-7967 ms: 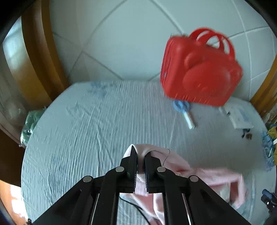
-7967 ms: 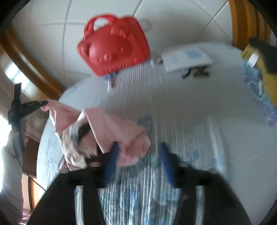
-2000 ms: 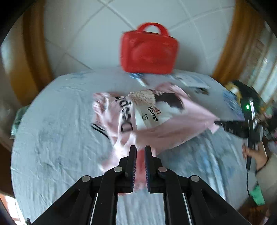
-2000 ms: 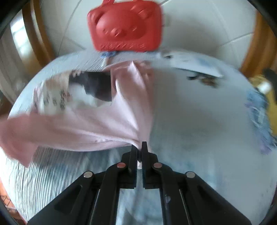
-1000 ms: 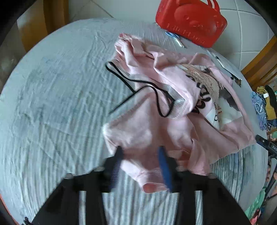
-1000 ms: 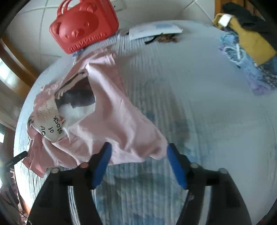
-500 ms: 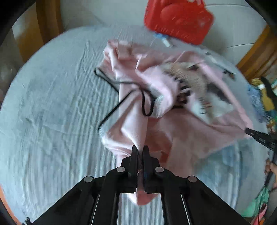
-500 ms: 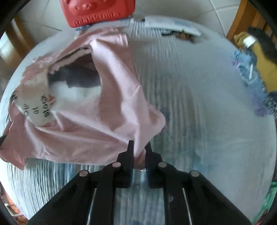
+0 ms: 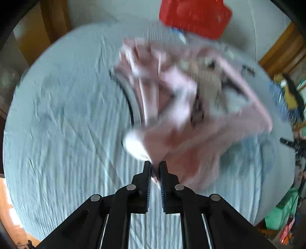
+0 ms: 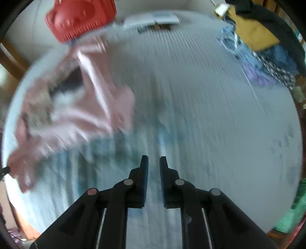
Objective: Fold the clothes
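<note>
A pink shirt (image 9: 187, 118) with a printed front lies crumpled and motion-blurred on the light blue bed sheet (image 9: 67, 134). My left gripper (image 9: 155, 166) has a near corner of the shirt between its pads and holds it raised off the sheet; its jaws are opening slightly. In the right wrist view the shirt (image 10: 76, 115) lies off to the left. My right gripper (image 10: 154, 160) hangs over bare sheet, its jaws opening with nothing between them.
A red bear-shaped case (image 9: 195, 17) stands at the far edge of the bed, and in the right wrist view a booklet (image 10: 153, 19) lies beside it. A pile of other clothes (image 10: 264, 47) lies at the far right. A wooden bed frame (image 9: 283, 51) borders the bed.
The right gripper has let go of the shirt's edge and now stands to its right, over the sheet. The left gripper has closed on a corner and lifted it.
</note>
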### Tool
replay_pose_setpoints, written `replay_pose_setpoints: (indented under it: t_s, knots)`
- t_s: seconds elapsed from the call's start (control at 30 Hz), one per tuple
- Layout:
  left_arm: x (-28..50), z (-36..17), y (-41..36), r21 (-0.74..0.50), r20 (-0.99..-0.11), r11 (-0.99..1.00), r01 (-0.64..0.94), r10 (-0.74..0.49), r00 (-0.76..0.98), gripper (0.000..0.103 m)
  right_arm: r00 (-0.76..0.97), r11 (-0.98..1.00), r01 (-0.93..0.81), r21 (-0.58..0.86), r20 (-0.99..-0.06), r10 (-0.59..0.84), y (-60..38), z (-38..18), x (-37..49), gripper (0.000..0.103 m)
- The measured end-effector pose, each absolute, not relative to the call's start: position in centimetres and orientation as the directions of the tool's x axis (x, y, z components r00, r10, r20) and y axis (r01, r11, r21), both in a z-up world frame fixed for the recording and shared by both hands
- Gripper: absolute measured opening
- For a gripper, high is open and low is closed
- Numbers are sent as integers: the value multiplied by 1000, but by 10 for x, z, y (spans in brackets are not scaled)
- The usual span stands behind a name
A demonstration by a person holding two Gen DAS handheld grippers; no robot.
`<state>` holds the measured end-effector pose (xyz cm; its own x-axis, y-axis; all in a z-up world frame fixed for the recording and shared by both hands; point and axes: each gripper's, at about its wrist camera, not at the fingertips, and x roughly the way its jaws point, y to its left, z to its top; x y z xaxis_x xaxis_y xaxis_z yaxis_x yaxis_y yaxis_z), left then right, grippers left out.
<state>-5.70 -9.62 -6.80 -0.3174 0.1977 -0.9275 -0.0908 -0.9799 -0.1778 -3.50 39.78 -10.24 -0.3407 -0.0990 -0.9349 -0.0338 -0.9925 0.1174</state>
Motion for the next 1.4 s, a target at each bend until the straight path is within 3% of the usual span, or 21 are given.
replay_pose_setpoints:
  t_s: [0.03,0.1,0.17,0.3,0.73,0.77,0.9,0.97,1.03,1.07,1.1,1.13,1.17,1.2,1.33,1.4]
  knots:
    - [-68,-54,-100,-172,-914,-981,-87,192,-358,16,-360,-991,-22,131,-926,-114,392,-97,-42,27]
    - [-87,-38,-111,-169,-896,-984,-62,180,-406,32,-392,-989,11,149,-909,-141,379,-86,-61,52]
    - [-105,-24,-123,-195,-877,-980,-35,190,-442,40,-415,-986,44,160,-895,-163,365,-78,-81,58]
    - [-139,-9,-139,-208,-849,-978,-24,193,-491,52,-438,-979,89,182,-876,-203,336,-68,-125,59]
    - [-296,-100,-116,-186,-911,-982,-20,180,-371,52,-382,-965,182,189,-890,-247,253,-100,-302,60]
    - [-304,-105,-113,-187,-914,-982,-21,182,-363,52,-374,-965,185,186,-895,-244,249,-105,-309,62]
    - [-328,-127,-101,-187,-922,-981,-43,191,-338,52,-346,-963,208,171,-908,-236,236,-128,-327,88]
    - [-335,-135,-94,-195,-921,-979,-66,205,-330,51,-344,-964,236,119,-918,-197,227,-140,-330,89]
    - [-338,-140,-79,-119,-930,-987,-108,149,-336,26,-306,-960,270,78,-938,-162,217,-154,-332,90]
    - [-339,-140,-72,-89,-932,-988,-126,127,-339,7,-295,-957,287,39,-947,-127,212,-160,-330,83]
    - [-340,-138,-68,-89,-928,-987,-135,131,-349,6,-333,-948,317,-32,-940,-79,205,-158,-326,63]
    - [-342,-135,-66,-84,-923,-986,-141,131,-361,5,-343,-939,341,-33,-935,-92,201,-154,-324,51]
    - [-347,-128,-63,-58,-914,-987,-147,112,-391,5,-361,-939,341,-47,-929,-84,199,-149,-324,16]
    - [-350,-123,-63,-40,-906,-988,-146,98,-413,5,-389,-942,329,-58,-918,-79,200,-142,-325,9]
    - [-392,-98,-71,6,-870,-996,-84,36,-492,5,-519,-981,189,-41,-852,-65,229,-111,-346,9]
    - [-419,-97,-78,-36,-881,-998,-56,58,-469,12,-528,-995,96,-31,-849,-25,246,-108,-361,9]
